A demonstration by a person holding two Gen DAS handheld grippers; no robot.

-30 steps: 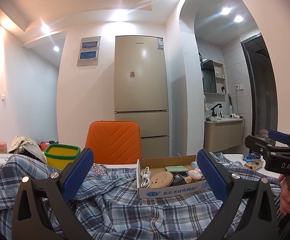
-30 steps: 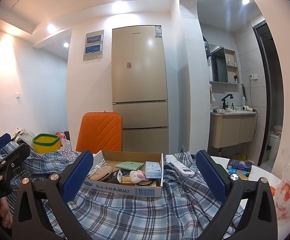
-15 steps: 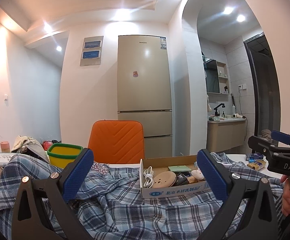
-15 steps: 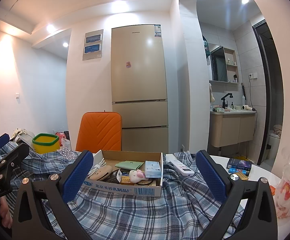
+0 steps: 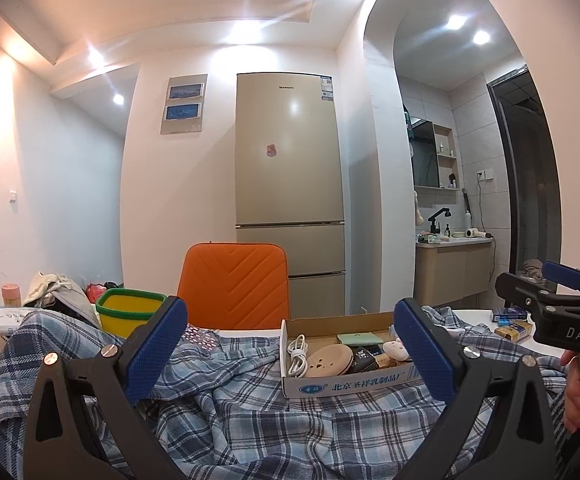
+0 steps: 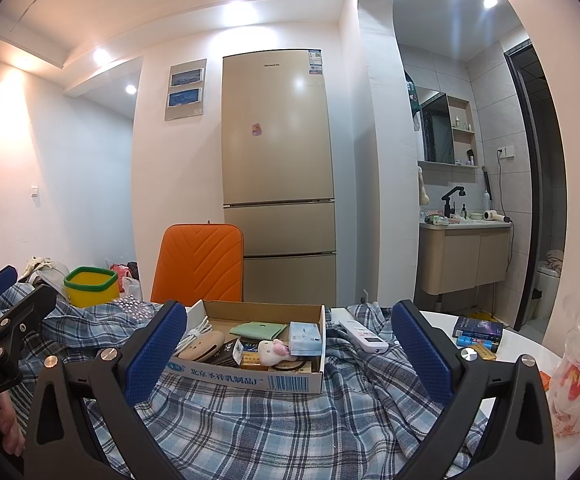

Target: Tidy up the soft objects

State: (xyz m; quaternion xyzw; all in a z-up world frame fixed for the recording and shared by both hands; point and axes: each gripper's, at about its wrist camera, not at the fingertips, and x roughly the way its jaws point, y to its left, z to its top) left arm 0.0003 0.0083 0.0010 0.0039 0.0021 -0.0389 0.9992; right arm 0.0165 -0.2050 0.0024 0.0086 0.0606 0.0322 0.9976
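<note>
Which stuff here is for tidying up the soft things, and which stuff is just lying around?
For the job:
- plaid cloth, crumpled over the table
- left gripper, open and empty
- right gripper, open and empty

Just lying about:
- cardboard box of small bits, resting on the cloth
- white remote
- orange chair
- yellow bin
- fridge
</note>
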